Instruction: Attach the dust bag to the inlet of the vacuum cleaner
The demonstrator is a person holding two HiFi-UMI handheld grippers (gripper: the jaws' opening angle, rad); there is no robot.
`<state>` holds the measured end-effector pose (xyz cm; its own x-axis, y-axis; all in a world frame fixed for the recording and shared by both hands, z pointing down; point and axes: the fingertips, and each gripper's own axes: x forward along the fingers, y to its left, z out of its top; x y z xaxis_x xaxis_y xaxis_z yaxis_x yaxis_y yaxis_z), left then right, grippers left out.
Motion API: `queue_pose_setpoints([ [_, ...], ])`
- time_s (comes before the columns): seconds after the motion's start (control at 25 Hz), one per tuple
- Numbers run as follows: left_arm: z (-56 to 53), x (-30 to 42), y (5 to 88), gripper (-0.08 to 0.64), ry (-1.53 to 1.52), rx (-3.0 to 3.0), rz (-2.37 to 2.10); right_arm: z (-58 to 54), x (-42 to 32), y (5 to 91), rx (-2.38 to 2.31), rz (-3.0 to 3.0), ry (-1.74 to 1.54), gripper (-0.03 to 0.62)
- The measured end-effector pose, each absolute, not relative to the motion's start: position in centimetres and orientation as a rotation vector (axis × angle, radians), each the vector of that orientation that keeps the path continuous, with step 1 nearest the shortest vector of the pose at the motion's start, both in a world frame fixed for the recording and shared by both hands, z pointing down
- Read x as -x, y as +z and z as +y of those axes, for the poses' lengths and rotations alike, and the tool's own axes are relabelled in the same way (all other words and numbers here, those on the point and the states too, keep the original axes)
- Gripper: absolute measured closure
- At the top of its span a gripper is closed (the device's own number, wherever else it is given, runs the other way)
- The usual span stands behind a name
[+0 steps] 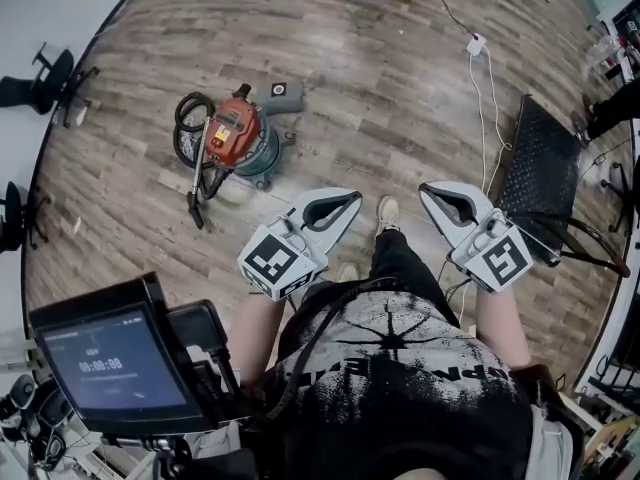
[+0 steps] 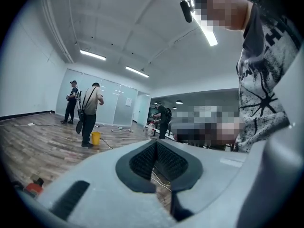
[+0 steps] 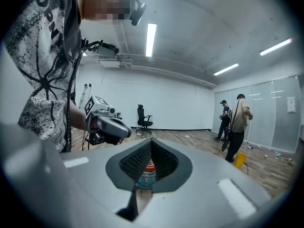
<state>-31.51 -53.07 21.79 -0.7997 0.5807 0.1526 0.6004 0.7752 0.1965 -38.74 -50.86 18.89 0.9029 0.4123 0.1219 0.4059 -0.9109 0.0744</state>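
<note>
The vacuum cleaner [image 1: 236, 136] stands on the wood floor ahead of me: red top, grey-teal drum, with a black hose [image 1: 188, 120] coiled on its left. A flat grey piece with a dark round hole [image 1: 281, 92], possibly the dust bag, lies just right of it. My left gripper [image 1: 347, 200] and right gripper [image 1: 431, 190] are held out in front of my body, well short of the vacuum, both shut and holding nothing. In the right gripper view the vacuum [image 3: 147, 171] shows through the gap behind the shut jaws [image 3: 151, 142], and the left gripper [image 3: 107, 126] is at the left. The left gripper view shows shut jaws [image 2: 156, 143].
A black mesh chair [image 1: 541, 168] stands at my right, with white cables and a plug [image 1: 476, 44] on the floor beyond it. Black office chairs [image 1: 50, 78] line the left wall. Two people [image 2: 90, 113] and a yellow bucket [image 2: 95, 137] are farther off. A screen [image 1: 110, 363] sits at lower left.
</note>
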Motion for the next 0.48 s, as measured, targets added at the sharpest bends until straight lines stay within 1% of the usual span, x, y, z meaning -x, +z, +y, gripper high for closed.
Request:
queue_pose_setpoints([
  [0.28, -42.8, 34.7, 21.9, 0.558, -0.375, 0.991, -2.865, -40.5, 39.1, 18.5, -3.007, 0.519, 0.156, 0.588],
  [0.48, -35.8, 37.8, 21.3, 0.558, -0.371, 1.024, -2.864, -34.0, 41.7, 17.7, -2.992, 0.469, 0.147, 0.588],
])
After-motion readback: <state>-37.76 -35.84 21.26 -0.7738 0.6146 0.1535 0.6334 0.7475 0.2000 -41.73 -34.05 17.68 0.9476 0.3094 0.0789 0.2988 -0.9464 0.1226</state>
